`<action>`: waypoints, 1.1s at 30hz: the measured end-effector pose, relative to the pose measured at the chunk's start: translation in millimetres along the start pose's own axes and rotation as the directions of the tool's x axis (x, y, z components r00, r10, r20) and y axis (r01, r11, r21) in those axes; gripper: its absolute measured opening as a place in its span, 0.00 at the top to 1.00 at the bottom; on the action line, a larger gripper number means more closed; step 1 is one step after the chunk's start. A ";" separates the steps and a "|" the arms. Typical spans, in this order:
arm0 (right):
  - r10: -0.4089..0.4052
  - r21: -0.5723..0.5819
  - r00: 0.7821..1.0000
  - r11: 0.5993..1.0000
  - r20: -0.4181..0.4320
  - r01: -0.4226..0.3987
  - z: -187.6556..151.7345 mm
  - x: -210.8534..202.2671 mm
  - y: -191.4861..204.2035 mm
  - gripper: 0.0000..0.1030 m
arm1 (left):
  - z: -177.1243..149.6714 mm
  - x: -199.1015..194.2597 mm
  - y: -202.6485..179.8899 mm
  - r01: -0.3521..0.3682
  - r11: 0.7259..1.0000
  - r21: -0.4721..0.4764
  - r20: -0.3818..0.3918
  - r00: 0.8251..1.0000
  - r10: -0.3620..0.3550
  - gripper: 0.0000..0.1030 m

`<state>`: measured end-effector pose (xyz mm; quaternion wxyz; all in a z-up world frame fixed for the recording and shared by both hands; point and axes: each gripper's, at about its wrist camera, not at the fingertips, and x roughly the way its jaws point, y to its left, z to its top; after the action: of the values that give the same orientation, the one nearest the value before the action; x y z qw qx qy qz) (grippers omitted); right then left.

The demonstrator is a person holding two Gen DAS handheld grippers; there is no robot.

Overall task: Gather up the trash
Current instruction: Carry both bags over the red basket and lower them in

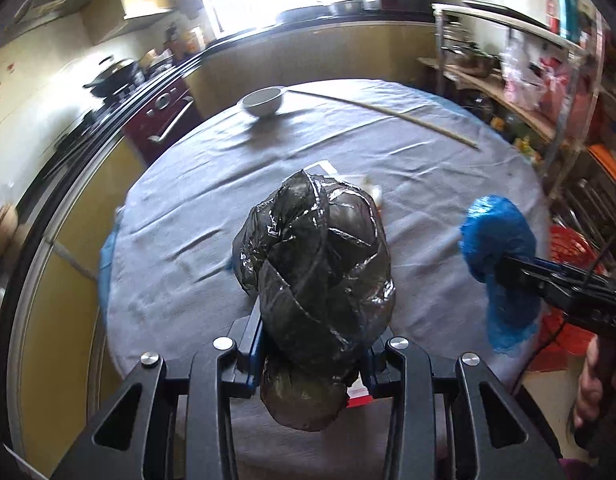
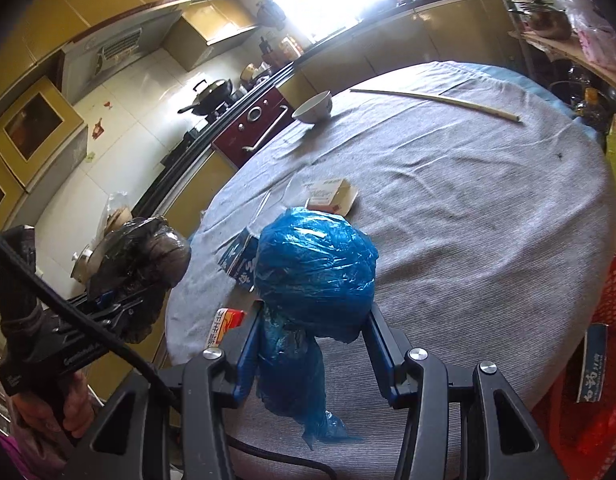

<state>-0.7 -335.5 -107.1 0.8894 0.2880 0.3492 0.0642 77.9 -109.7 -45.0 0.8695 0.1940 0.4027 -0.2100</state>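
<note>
Two bundles held, one per gripper. Left wrist view: left gripper (image 1: 312, 344) clamped on black bag (image 1: 316, 248), raised over table (image 1: 428, 168), likely for carrying off. Right wrist view: right gripper (image 2: 312, 320) clamped on blue bag (image 2: 314, 268); boxes (image 2: 332, 196) remain on the cloth.

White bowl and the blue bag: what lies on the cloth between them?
In the right wrist view, an opened cardboard box lies between the white bowl and the blue bag.

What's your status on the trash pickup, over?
Left hand-held gripper shut on black bag. Right hand-held gripper shut on blue bag. Cartons still on table. Nothing blocking.
</note>
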 end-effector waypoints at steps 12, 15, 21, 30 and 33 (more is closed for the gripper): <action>-0.079 0.087 0.994 0.994 0.080 0.072 -5.8 -52.0 -47.2 0.50 | 19.4 -5.2 -77.6 0.155 0.976 0.156 -0.020 0.988 -0.154 0.62; -0.110 0.124 0.989 0.987 0.097 0.098 -10.7 -68.5 -64.9 0.50 | 24.3 -4.1 -102.5 0.202 0.957 0.207 -0.028 0.979 -0.201 0.62; -0.212 0.215 0.970 0.959 0.119 0.183 -25.0 -109.3 -108.5 0.50 | 36.3 6.7 -155.9 0.334 0.901 0.277 -0.093 0.943 -0.321 0.62; -0.361 0.412 0.924 0.866 0.123 0.283 -65.0 -175.3 -182.0 0.49 | 40.2 23.5 -251.3 0.489 0.795 0.359 -0.228 0.872 -0.433 0.62; -0.378 0.463 0.919 0.839 0.115 0.287 -75.7 -184.6 -198.5 0.49 | 36.9 30.1 -277.7 0.518 0.769 0.375 -0.269 0.855 -0.444 0.62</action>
<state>-205.8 -522.2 -154.6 0.8300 0.4195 0.3077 -0.2012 -26.3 -367.0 -93.1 0.6843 0.2895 0.4519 -0.4938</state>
